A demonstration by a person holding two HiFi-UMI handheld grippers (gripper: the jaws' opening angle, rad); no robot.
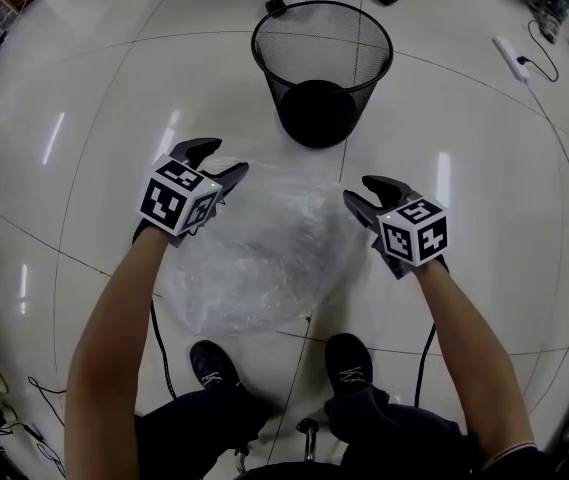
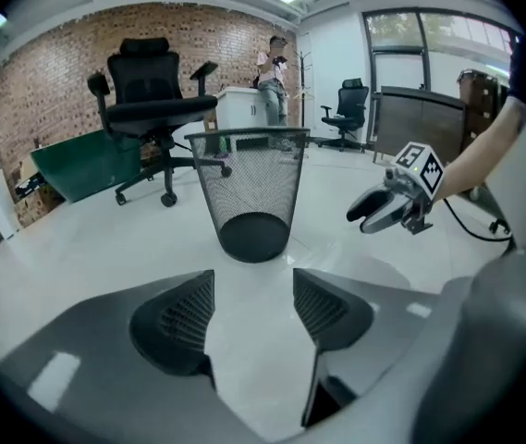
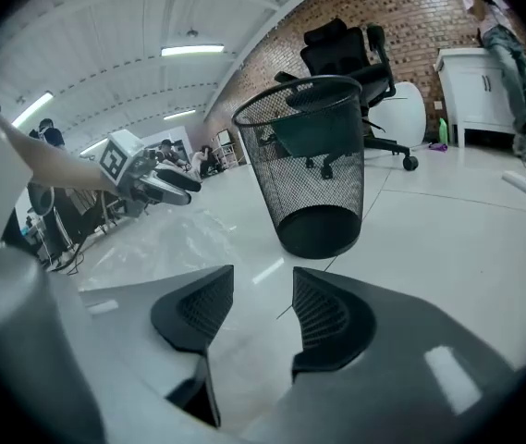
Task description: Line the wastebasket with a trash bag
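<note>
- My left claw (image 1: 222,160) is wide open. Its own view shows the two ribbed pads (image 2: 181,317) well apart, with only pale floor and film showing through the gap, so it isn't gripping anything.
- Same deal with the right claw (image 1: 359,190): jaws spread, nothing pinched between them.
- The clear crinkly plastic trash bag (image 1: 264,253) is lying loose and rumpled on the glossy white floor (image 1: 484,228). It sits between the two claws, with the left one over its upper left edge and the right one by its upper right edge. Can't tell from here whether either fingertip actually touches the film.
- The black wire-mesh wastebasket (image 1: 269,78) stands upright on the floor just past the bag's far edge, mouth up, and its solid dark bottom shows through the mesh. From both gripper views it's dead ahead, a bit beyond the jaws.
- The bag's near edge ends just ahead of the person's black shoes (image 1: 214,363).
- A black cable runs down from each claw, alongside the bare forearms.
- Behind the basket there's a black wheeled office chair (image 2: 152,100) in front of a red brick wall (image 2: 50,81).
- A white power strip (image 1: 512,58) lies on the floor off to the right, well away from the basket.
- Someone is standing by a white cabinet (image 2: 239,109) at the back of the room.
</note>
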